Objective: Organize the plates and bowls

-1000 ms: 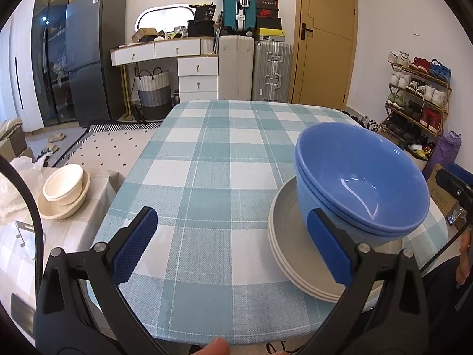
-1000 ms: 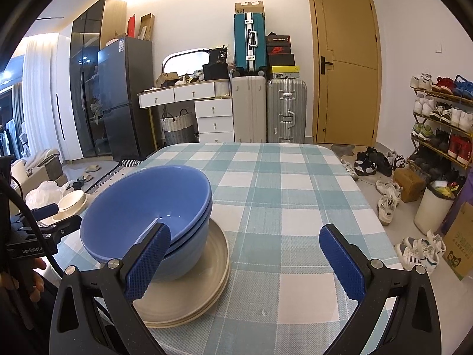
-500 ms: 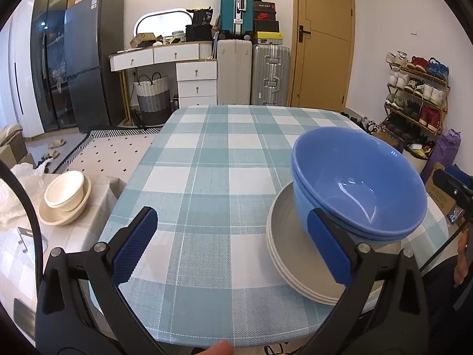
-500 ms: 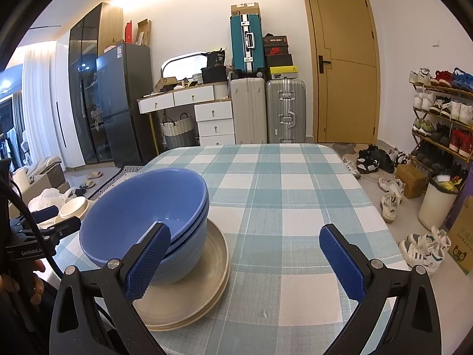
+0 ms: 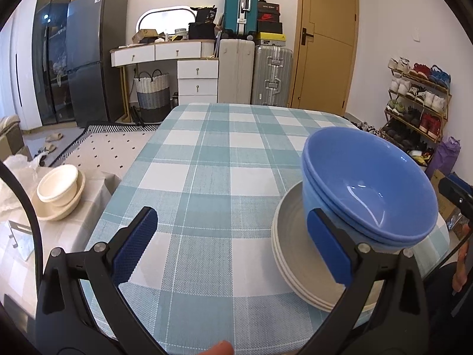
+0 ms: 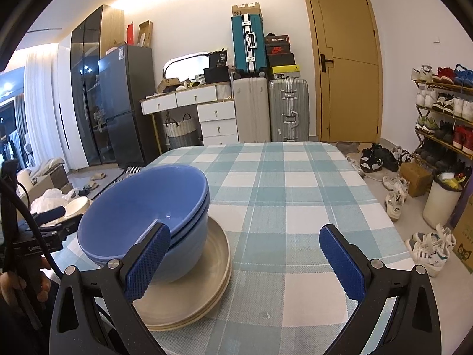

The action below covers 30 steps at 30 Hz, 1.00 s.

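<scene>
Two blue bowls (image 6: 142, 216) sit nested on stacked cream plates (image 6: 207, 281) at the table's (image 6: 295, 207) near edge. Left gripper (image 5: 233, 248) and right gripper (image 6: 242, 263): jaws spread, empty. Hazard: a nudge could push the stack off the edge.

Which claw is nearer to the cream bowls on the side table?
Left. The left claw sits open just right of the cream bowls; the right claw is beyond the blue bowls, farther away.
</scene>
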Tool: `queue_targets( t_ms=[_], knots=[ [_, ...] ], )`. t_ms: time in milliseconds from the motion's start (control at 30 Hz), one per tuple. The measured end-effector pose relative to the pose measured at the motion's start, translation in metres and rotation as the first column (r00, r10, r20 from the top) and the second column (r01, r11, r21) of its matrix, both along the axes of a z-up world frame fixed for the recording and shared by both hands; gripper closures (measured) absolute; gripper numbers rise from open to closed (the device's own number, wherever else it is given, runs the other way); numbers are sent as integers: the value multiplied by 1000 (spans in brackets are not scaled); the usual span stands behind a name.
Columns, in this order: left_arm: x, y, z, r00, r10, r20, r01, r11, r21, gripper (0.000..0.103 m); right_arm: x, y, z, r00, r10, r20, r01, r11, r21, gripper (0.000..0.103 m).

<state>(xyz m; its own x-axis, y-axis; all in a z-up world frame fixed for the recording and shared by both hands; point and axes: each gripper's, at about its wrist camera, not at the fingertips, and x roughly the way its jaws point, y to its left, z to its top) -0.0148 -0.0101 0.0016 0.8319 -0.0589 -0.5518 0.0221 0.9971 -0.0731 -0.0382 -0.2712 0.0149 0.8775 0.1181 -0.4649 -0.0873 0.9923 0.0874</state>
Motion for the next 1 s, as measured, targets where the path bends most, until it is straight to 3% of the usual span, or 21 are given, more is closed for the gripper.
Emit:
queue_targets(
  t_ms=[1000],
  knots=[
    [4,-5,-18,1000,-21,1,21,1000,23,2,14,-3,-15,1000,-11,-2,11,1000,-13,1]
  ],
)
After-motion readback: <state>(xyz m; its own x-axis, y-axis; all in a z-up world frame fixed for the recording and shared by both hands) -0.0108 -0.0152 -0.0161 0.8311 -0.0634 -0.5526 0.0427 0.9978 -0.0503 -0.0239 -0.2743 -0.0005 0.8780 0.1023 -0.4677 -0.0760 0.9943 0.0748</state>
